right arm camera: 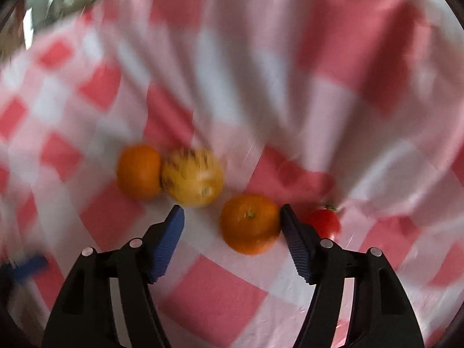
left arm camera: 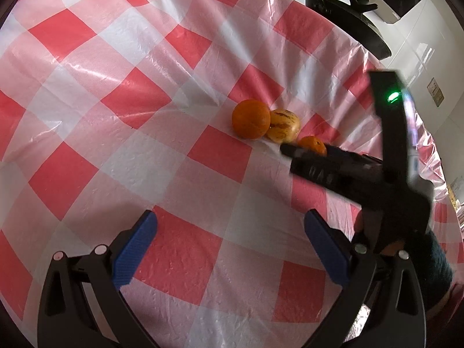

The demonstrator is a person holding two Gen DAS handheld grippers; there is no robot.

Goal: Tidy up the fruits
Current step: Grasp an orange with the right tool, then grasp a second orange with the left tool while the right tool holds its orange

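Four fruits lie on the red-and-white checked plastic cloth (right arm camera: 220, 298) that covers the tabletop: a round orange (right arm camera: 138, 171) touching a yellow, dark-streaked melon-like fruit (right arm camera: 192, 177), then a second, dimpled orange with a green stem scar (right arm camera: 250, 223), then a small red tomato (right arm camera: 326, 222). In the right wrist view they run in a loose line from nine o'clock towards three o'clock.

The right gripper (right arm camera: 232, 217) has its jaws apart, with blue ribbed pads. The dimpled orange sits between them, hard against the three o'clock pad (right arm camera: 295, 246) and clear of the nine o'clock pad (right arm camera: 168, 246), so nothing is clamped. The tomato lies just behind that three o'clock pad. The left gripper (left arm camera: 230, 226) hovers over bare cloth at six o'clock of its own view, jaws wide apart and empty, well away from the fruit.

The step in hand looks like placing or nudging the dimpled orange into the row. To do it well, I would centre the orange between the pads before any squeeze, since an off-centre push from one pad would roll a round fruit sideways, probably into the melon-like fruit. The thin cloth is creased and glossy, so dragging could bunch it and shift the whole row. The tomato is soft and near the outer pad; keep that pad from swinging into it. The right view is smeared, so fine contact there is hard to judge.
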